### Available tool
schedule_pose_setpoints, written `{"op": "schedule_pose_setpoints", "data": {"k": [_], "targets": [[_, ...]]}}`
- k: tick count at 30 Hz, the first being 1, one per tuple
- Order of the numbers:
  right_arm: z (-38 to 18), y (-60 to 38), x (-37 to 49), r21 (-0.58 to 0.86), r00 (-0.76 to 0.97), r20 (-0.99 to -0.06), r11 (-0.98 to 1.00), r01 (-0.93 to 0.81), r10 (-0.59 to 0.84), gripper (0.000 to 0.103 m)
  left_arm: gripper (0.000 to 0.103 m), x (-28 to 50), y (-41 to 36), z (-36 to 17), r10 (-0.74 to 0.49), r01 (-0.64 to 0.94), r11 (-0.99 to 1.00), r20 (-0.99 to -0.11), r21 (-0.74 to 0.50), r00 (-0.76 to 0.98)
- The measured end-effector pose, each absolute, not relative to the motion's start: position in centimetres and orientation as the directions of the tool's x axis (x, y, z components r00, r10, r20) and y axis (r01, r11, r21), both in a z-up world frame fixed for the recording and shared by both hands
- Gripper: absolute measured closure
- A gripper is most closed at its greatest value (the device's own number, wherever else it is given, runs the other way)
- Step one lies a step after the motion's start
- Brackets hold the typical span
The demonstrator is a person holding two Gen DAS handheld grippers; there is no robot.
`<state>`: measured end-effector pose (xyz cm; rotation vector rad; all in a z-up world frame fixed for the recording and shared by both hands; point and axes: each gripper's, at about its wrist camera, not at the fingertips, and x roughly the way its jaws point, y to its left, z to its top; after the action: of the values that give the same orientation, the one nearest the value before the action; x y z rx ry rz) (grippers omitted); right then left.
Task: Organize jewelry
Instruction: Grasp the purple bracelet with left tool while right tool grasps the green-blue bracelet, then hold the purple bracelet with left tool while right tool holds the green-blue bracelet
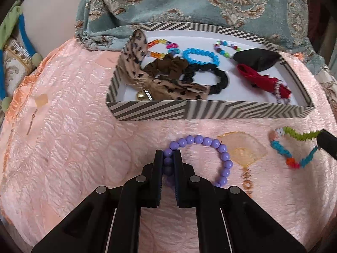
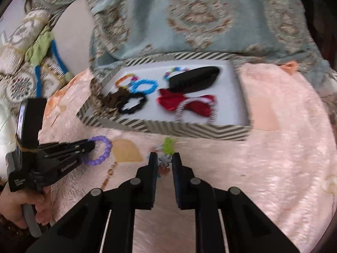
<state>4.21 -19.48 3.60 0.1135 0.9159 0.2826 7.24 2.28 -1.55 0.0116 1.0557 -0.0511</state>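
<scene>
We hold the purple bracelet [image 1: 210, 154] in the left claw [image 1: 168, 158], pinched tight on its beads just in front of the tray [image 1: 210, 111]. The right claw [image 2: 165, 160] is narrow, gripping the fuzzy multicoloured band [image 2: 166, 154], also just in front of the tray. To do this well we lift each piece clear of the pink bedspread [image 1: 73, 137] before carrying it over the tray's striped front wall, then release over bare white floor. Both claws point steeply downward toward the tray.
</scene>
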Motion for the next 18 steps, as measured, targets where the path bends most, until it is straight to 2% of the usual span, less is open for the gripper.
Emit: {"op": "schedule_pose_setpoints", "data": {"k": [8,18], "targets": [[5.9,-21.2,3.0,0.250,0.653,-0.700,0.956,-0.153,0.288,0.089,0.103,5.8,1.3,0.9,-0.043,0.074,0.997,-0.836,-0.003,0.548],[5.2,-19.0,2.3,0.190,0.629,-0.729,0.962,-0.195,0.271,0.089,0.103,5.3,0.5,1.1,-0.021,0.088,0.995,-0.827,0.035,0.562]]}}
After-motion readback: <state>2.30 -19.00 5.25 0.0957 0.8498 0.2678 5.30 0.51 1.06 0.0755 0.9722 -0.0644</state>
